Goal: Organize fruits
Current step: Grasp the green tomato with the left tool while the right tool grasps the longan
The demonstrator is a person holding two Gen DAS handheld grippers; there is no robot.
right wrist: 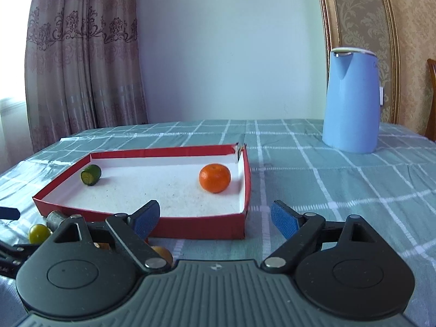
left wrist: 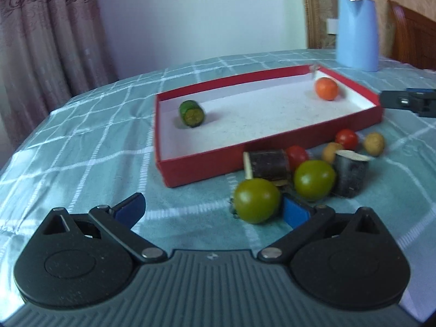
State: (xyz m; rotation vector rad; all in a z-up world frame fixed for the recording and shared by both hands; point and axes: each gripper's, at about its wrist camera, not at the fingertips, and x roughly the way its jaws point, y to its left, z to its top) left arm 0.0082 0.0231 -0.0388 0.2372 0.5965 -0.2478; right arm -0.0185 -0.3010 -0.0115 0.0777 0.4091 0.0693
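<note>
A red box with a white floor lies on the checked cloth. It holds a green cucumber piece at its left end and an orange at its right end. In front of the box is a heap of two green round fruits, two dark cane pieces, red cherry tomatoes and tan longans. My left gripper is open, and the nearer green fruit sits beside its right pad. My right gripper is open and empty at the near right corner of the box, in front of the orange.
A tall blue kettle stands on the cloth behind and right of the box. A wooden chair is beyond the table at the right. Curtains hang at the left. The table edge drops off at the left, past the box.
</note>
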